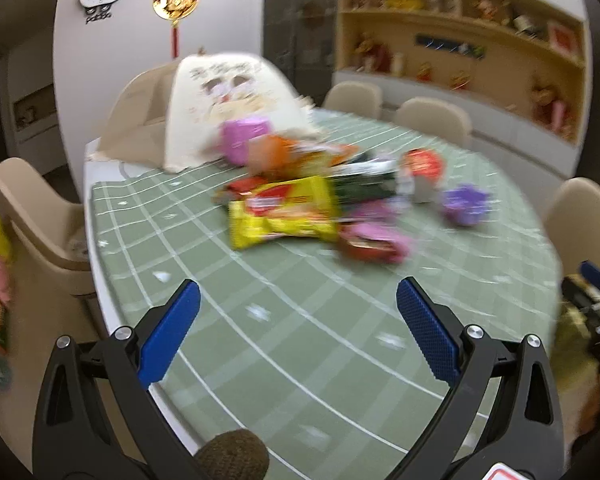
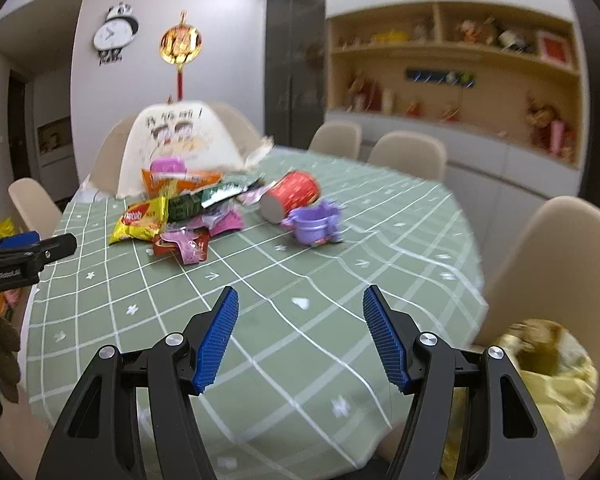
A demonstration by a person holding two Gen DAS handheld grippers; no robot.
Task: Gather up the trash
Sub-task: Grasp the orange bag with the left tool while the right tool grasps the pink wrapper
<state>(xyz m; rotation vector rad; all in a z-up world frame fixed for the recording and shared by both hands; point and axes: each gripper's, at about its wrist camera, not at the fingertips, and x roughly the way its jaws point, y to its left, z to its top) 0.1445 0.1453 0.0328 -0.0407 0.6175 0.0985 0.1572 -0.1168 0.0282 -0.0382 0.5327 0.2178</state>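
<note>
Left wrist view
- Left gripper (image 1: 298, 312): jaws spread wide, nothing between the 2 blue pads, held above the near part of the green checked tablecloth (image 1: 300, 360).
- Trash heap (image 1: 320, 196): lay straight ahead of the jaws, well apart, near the table's middle; picture blurred.
- Yellow snack packet (image 1: 282, 210): nearest piece to these jaws, long axis running left to right across the line of approach.
- Purple cup (image 1: 466, 204): off to the right of the heap, apart from it.
- Cream bag (image 1: 228, 108): stood upright behind the heap.

Right wrist view
- Right gripper (image 2: 300, 320): jaws wide apart too, empty, over the near table edge.
- Trash heap (image 2: 188, 208): ahead and to the left of these jaws, well apart.
- Red cup (image 2: 292, 194): on its side, base towards the camera, long axis slanting away to the right.
- Purple cup (image 2: 314, 222): touching or just beside the red cup, nearly dead ahead of the jaws.
- Lined bin (image 2: 548, 368): low at the right, beside the table, yellow liner open.

Judgement
- Nearer hand: left for the yellow packet, right for the 2 cups and for the bin.
</note>
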